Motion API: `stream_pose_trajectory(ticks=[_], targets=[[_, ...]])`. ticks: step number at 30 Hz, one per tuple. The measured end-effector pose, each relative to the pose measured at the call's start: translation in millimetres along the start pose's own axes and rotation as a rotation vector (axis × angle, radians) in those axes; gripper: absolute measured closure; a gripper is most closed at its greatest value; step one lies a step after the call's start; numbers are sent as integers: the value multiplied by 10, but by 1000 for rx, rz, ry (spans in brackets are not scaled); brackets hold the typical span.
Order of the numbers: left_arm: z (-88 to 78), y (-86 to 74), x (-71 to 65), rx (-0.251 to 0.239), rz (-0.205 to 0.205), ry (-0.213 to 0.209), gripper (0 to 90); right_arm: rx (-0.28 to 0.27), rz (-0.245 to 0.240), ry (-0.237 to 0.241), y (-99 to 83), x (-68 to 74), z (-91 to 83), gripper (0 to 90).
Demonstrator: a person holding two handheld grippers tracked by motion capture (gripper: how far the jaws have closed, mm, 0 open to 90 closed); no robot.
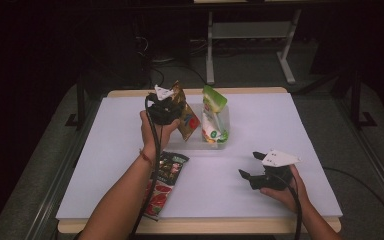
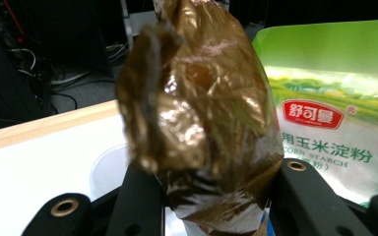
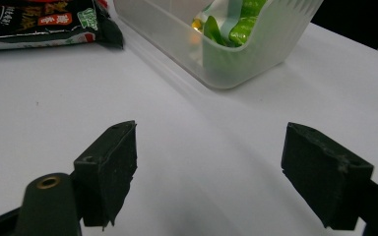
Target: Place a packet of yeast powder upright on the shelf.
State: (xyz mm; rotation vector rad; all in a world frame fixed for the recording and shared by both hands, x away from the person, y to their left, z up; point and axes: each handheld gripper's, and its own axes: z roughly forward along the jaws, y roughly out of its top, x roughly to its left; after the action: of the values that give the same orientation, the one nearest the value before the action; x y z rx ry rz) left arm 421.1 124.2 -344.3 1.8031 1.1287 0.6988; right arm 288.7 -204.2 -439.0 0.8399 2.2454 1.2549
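Observation:
My left gripper (image 1: 175, 109) is shut on a crinkled gold snack packet (image 1: 186, 120) and holds it upright over the left end of a clear plastic bin (image 1: 219, 141). In the left gripper view the gold packet (image 2: 202, 123) is pinched between the two black jaws of the left gripper (image 2: 211, 201). Just right of it, a green and white corn starch bag (image 2: 334, 123) stands inside the bin. Nearer the front right of the table, my right gripper (image 1: 251, 165) rests open. In its own view, nothing lies between the jaws of the right gripper (image 3: 209, 172).
A black and red snack packet (image 1: 166, 182) lies flat near the table's front left, partly under my left forearm. The right gripper view has the bin (image 3: 256, 54) with the green bag (image 3: 236, 19) ahead, and the black packet (image 3: 44, 22) at the upper left.

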Motion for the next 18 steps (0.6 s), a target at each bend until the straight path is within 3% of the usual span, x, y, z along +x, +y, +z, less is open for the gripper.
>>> stream_pose_trajectory(ticks=[1,8,13,18], targets=[[32,-2,-51,3,18,12,666,2,-2,-1,4,8,4,207],[103,-14,-110,-10,19,7,665,10,-6,7,-2,15,22,206],[148,-71,-190,-8,51,11,663,15,-6,3,-6,4,22,207],[209,-171,-240,5,51,-26,651,19,-8,7,-5,13,31,206]])
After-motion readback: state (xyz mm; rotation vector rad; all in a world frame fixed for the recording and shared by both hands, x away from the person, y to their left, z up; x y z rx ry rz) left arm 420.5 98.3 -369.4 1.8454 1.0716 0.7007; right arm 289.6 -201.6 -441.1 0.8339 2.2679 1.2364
